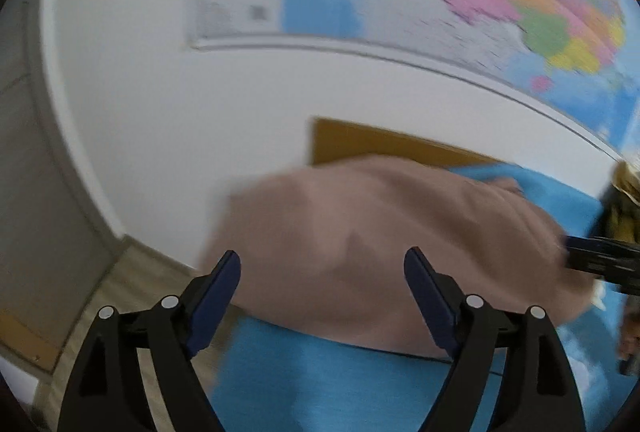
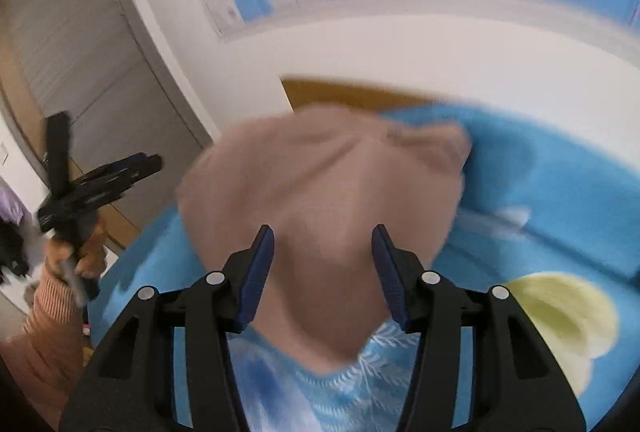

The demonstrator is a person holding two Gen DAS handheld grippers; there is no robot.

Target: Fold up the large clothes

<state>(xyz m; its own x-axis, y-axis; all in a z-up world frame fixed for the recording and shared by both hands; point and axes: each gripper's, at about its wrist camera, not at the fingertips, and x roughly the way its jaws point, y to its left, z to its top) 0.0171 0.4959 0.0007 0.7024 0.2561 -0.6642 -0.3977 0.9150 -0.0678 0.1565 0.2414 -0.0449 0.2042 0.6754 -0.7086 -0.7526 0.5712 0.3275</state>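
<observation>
Tan cloth point(image 2: 320, 191) lies bunched on the blue bed point(image 2: 540, 183) just ahead of both released grippers, left point(image 1: 322, 272) and right point(image 2: 323, 252), so each should seek an outer edge before clenching.

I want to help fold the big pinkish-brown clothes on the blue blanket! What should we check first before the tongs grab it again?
1. Left tongs empty: ok, open with nothing between the pads.
2. Right tongs empty: ok, partly open, the pads do not press on the cloth.
3. Pinkish-brown garment lying on the blue blanket: ok, though it is bunched into a lump, not flat.
4. A clear edge or corner to grab: cannot tell, the pictures are blurred.
5. Garment fully on the bed: not ok, one side seems to hang past the blanket's edge toward the floor.
6. Both tongs apart from each other: ok, the left one is well off to the side in the right wrist view.
</observation>
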